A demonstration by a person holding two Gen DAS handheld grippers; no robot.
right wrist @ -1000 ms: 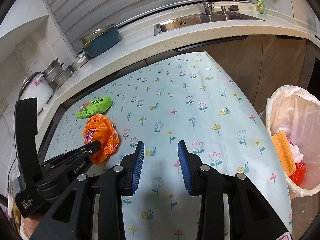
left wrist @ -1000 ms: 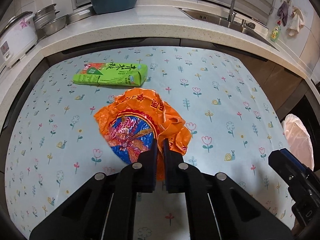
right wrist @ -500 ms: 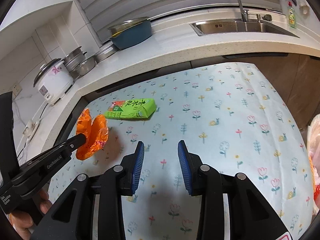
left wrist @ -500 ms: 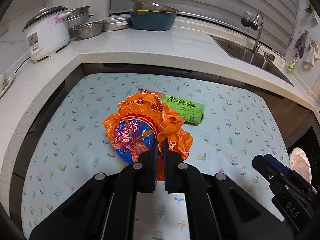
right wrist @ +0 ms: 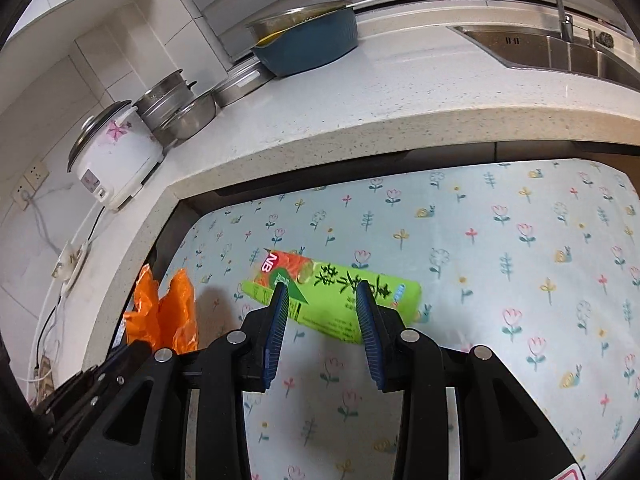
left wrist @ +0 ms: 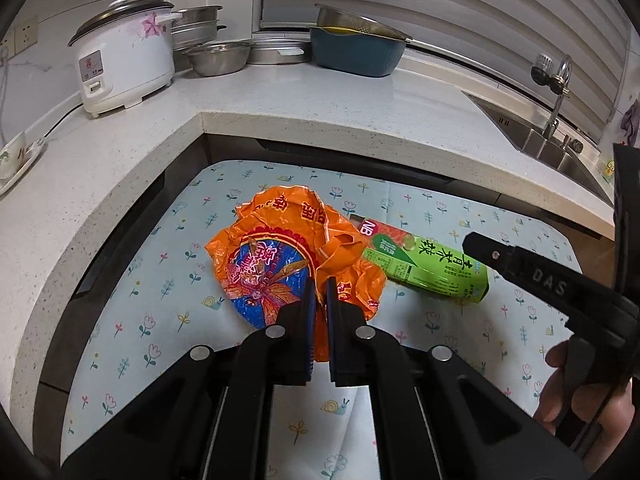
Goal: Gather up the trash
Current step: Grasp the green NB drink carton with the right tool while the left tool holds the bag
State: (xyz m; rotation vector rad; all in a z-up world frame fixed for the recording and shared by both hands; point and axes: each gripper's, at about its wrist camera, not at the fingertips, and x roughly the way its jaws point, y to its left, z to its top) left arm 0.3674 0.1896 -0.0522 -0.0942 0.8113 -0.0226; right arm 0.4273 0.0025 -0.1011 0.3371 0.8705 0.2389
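A crumpled orange plastic bag (left wrist: 280,248) hangs from my left gripper (left wrist: 320,292), which is shut on its lower edge just above the floral tablecloth (left wrist: 160,320). To its right a green tea carton (left wrist: 432,268) lies flat on the cloth. One finger (left wrist: 520,268) of the right gripper reaches over the carton's right end. In the right wrist view my right gripper (right wrist: 322,285) stands open, its blue pads framing the carton (right wrist: 400,294) without touching it. The orange bag (right wrist: 176,312) shows at lower left.
A white rice cooker (left wrist: 120,68), steel bowls (left wrist: 220,56) and a blue basin (left wrist: 356,56) stand on the stone counter (left wrist: 320,104) that wraps the table's back and left. A sink (left wrist: 552,144) lies at the right. A hand (left wrist: 580,392) holds the right gripper.
Both grippers have swung left across the table. The orange bag travelled with the left gripper. The right gripper came from bare cloth to the green carton; the bin bag has left view.
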